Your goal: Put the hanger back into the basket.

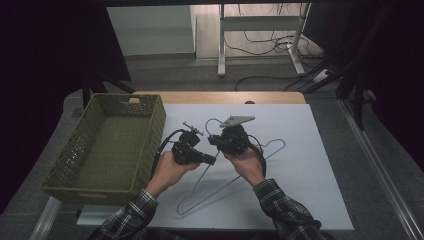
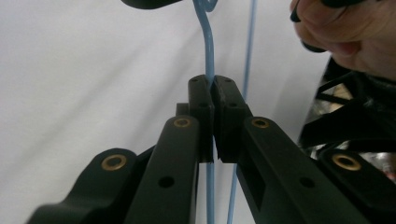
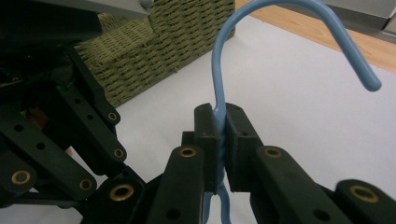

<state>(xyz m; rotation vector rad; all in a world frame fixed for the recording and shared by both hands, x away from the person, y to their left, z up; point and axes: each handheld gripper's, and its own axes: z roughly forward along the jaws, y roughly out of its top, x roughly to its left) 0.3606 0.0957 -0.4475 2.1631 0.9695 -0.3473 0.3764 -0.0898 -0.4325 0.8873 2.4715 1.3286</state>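
A light blue wire hanger (image 1: 220, 189) is over the white sheet (image 1: 310, 190) in the middle of the table. My right gripper (image 1: 214, 139) is shut on the hanger's twisted neck (image 3: 219, 140), just below the hook (image 3: 299, 9), which curves up and to the right in the right gripper view. My left gripper (image 1: 212, 160) is shut on one thin wire of the hanger (image 2: 208, 56) close beside the neck. In the left gripper view a second wire (image 2: 249, 51) runs alongside its jaws. The two grippers sit nearly touching, each held in a hand.
A green woven basket (image 1: 156, 131) stands at the left of the table, its wall close behind the grippers in the right gripper view (image 3: 154, 46). The wooden table edge (image 1: 220, 97) runs along the far side. Cables and a desk frame (image 1: 260, 35) lie on the floor beyond.
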